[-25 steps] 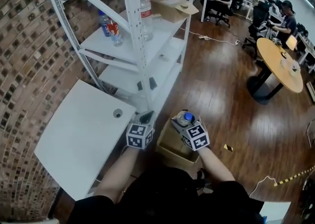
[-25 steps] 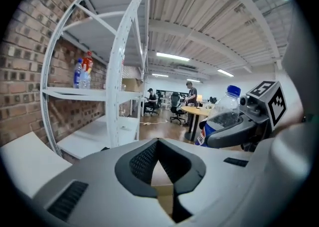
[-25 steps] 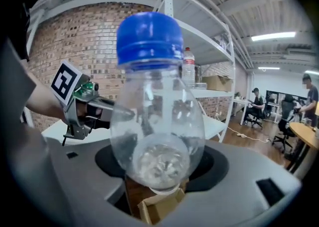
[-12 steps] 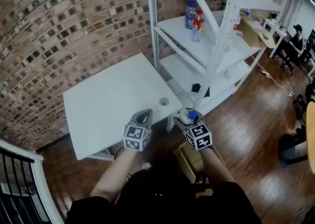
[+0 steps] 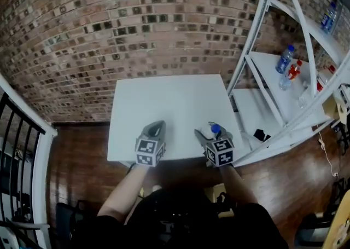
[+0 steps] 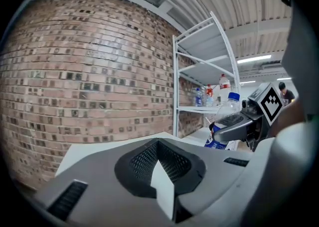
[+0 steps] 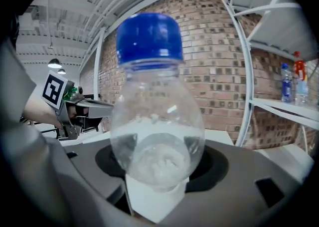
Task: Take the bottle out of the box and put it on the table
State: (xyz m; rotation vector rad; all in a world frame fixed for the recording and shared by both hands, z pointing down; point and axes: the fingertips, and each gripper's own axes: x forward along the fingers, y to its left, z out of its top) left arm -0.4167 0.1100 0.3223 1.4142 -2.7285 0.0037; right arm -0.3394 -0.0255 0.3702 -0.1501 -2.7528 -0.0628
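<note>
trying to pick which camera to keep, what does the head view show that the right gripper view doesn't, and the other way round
Only the head view: the full outline of the white table from above, the wooden floor, the person's forearms and the right tool seen from outside.
Only the right gripper view: the ceiling lamp and the water inside the bottle.
Both: the blue-capped bottle clamped in the right tool, the left tool, the brick wall and the shelf rack with bottles on it.
</note>
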